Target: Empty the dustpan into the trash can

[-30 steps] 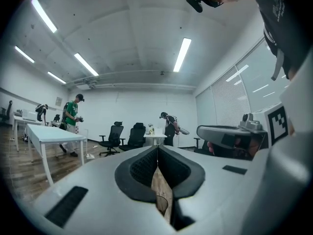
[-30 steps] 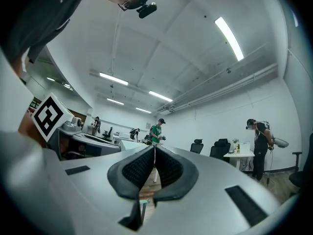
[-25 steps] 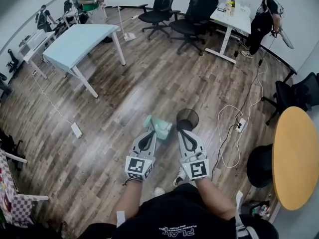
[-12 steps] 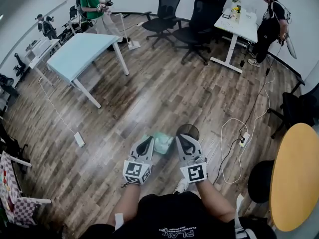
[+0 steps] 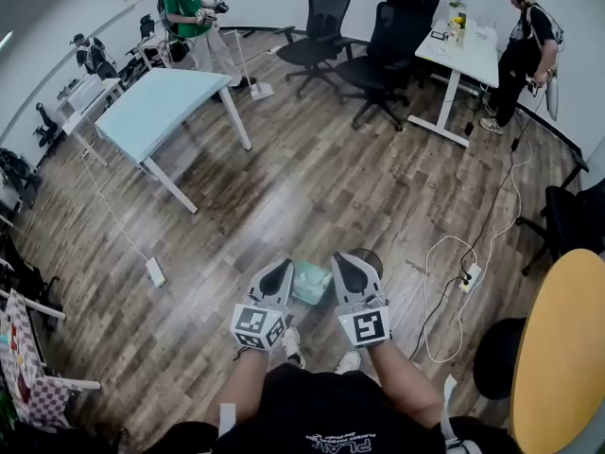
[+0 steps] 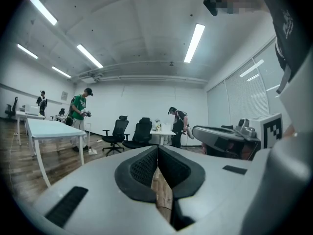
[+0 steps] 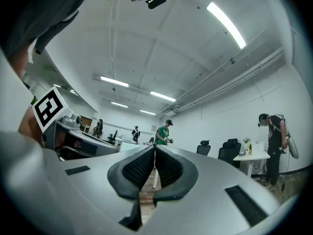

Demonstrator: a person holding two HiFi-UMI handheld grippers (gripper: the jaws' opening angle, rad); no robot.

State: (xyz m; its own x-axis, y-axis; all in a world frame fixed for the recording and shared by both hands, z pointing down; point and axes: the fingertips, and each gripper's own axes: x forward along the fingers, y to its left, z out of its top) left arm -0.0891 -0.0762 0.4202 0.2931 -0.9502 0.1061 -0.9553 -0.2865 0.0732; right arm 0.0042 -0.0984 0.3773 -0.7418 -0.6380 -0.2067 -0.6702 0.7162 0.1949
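Observation:
In the head view a teal dustpan (image 5: 311, 283) lies on the wood floor, showing between my two grippers. A round black mesh trash can (image 5: 372, 257) stands just right of it, partly hidden behind my right gripper (image 5: 340, 258). My left gripper (image 5: 281, 267) hovers over the dustpan's left side. Both are held side by side and point forward. In the left gripper view the left gripper (image 6: 157, 147) has its jaws together with nothing between them. The right gripper (image 7: 154, 148) in its own view is likewise shut and empty. Neither gripper view shows the dustpan or the can.
A light blue table (image 5: 156, 102) stands ahead left, office chairs (image 5: 386, 28) and a white desk (image 5: 463, 43) farther back. White cable with a power strip (image 5: 465, 280) runs on the floor at right, near a black stool (image 5: 497, 356) and a yellow round table (image 5: 567, 348). People stand along the far walls.
Both grippers have moved forward across the floor together. The dustpan and trash can, earlier ahead of the jaws, now sit between and beside them. Both stay shut.

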